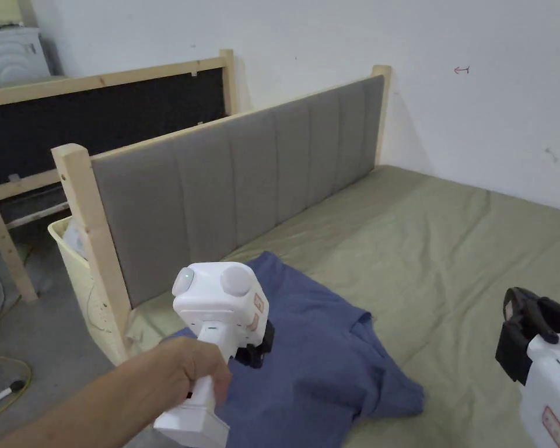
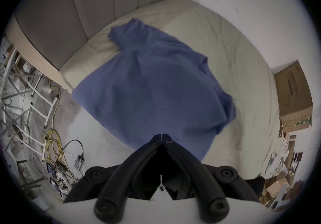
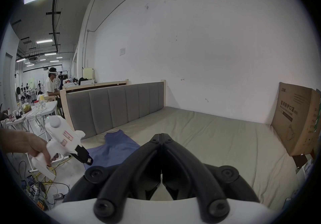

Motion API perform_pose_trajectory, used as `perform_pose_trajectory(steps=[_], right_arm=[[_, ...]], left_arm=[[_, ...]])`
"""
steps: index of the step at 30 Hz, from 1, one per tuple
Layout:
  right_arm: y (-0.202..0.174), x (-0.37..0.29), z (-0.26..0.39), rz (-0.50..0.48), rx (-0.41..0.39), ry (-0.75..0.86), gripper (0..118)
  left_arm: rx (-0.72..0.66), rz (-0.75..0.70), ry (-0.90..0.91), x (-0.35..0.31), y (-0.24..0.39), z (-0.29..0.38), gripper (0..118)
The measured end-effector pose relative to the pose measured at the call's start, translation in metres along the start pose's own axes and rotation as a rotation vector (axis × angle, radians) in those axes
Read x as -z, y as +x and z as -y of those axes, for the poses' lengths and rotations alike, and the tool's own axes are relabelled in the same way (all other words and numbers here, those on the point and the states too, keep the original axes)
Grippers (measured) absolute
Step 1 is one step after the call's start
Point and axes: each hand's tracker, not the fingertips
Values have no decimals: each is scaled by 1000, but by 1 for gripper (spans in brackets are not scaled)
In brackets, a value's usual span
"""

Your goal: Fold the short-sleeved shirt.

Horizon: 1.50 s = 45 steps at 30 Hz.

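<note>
A blue short-sleeved shirt [image 1: 325,361] lies crumpled on the olive bed sheet [image 1: 448,256] near the bed's front left corner; it also spreads across the left gripper view [image 2: 152,85] and lies at lower left in the right gripper view [image 3: 118,149]. My left gripper [image 1: 255,350] hovers just above the shirt's near edge, jaws shut with nothing between them [image 2: 161,136]. My right gripper [image 1: 524,338] is held above the sheet to the right of the shirt, also shut and holding nothing [image 3: 161,135]. The left gripper [image 3: 87,160] appears in the right gripper view too.
A grey padded headboard [image 1: 244,181] in a wooden frame bounds the bed's left side. A cardboard box [image 3: 295,120] stands at the bed's far right end. Cables [image 2: 52,142] and a white rack lie on the floor beside the bed. A person [image 3: 50,83] sits far off.
</note>
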Motion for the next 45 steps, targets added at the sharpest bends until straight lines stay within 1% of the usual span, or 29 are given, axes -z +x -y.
perform_pose_trajectory(steps=[1,2,3,4,5,6,7,8,10,12,13,14,15,16,17,18,19,20,21,22,25,28,31,35,38,41,45], right_arm=[[1,2,2,-2,0,-7,0],[2,3,3,0,-1,-13,0],[3,6,5,5,2,-22,0],[4,8,6,0,8,-30,0],[4,10,7,-5,9,-39,0],[4,12,10,-3,10,-44,0],[3,15,12,-2,9,-46,0],[2,17,13,-5,7,-52,0],[0,22,16,-11,6,-63,0],[-1,26,18,-21,15,-75,0],[-1,28,18,-26,16,-82,0],[-2,29,19,-26,15,-82,0],[-2,30,19,-25,15,-83,0],[-2,31,19,-26,15,-86,0],[-1,31,19,-28,17,-89,0],[-1,31,19,-29,18,-90,0],[0,31,19,-28,15,-90,0],[1,31,19,-25,11,-92,0],[2,31,19,-24,9,-90,0],[4,30,19,-22,10,-87,0],[9,25,16,-18,20,-79,0],[16,15,16,3,12,-61,0],[28,5,14,19,53,-54,0],[41,-12,12,56,51,-28,0],[56,-28,7,78,69,-9,0],[74,-48,3,128,84,24,0],[106,-81,-3,208,106,58,0]], left_arm=[[-13,-15,1,7,-3,-2,0],[-22,-29,1,13,-3,-6,4],[-18,-41,5,18,-3,-12,29],[-30,-31,-13,23,-2,-17,77],[-31,-41,-1,25,-2,-22,101],[-32,-16,-10,32,-3,-27,106],[-33,-4,19,38,-2,-31,102],[-28,-28,63,43,0,-36,103],[-8,-70,7,59,6,-44,103],[-24,-103,-23,77,5,-48,103],[-39,-90,-31,85,3,-50,102],[-50,-79,-43,93,2,-51,101],[-64,-83,-59,102,1,-50,96],[-77,-86,-69,110,-1,-48,78],[-85,-90,-85,111,0,-46,56],[-88,-125,-87,112,4,-41,41],[-32,-170,-28,106,5,-38,28],[10,-131,-7,104,8,-36,4],[45,-123,-3,99,11,-37,0],[16,-146,2,95,9,-33,0],[24,-124,34,83,8,-34,0],[13,-68,79,59,8,-33,0],[22,-13,103,31,18,-37,0],[61,59,144,1,50,-36,0],[124,132,185,-17,94,-36,0],[209,195,221,-33,152,-36,0],[389,308,245,-53,245,-20,0]])
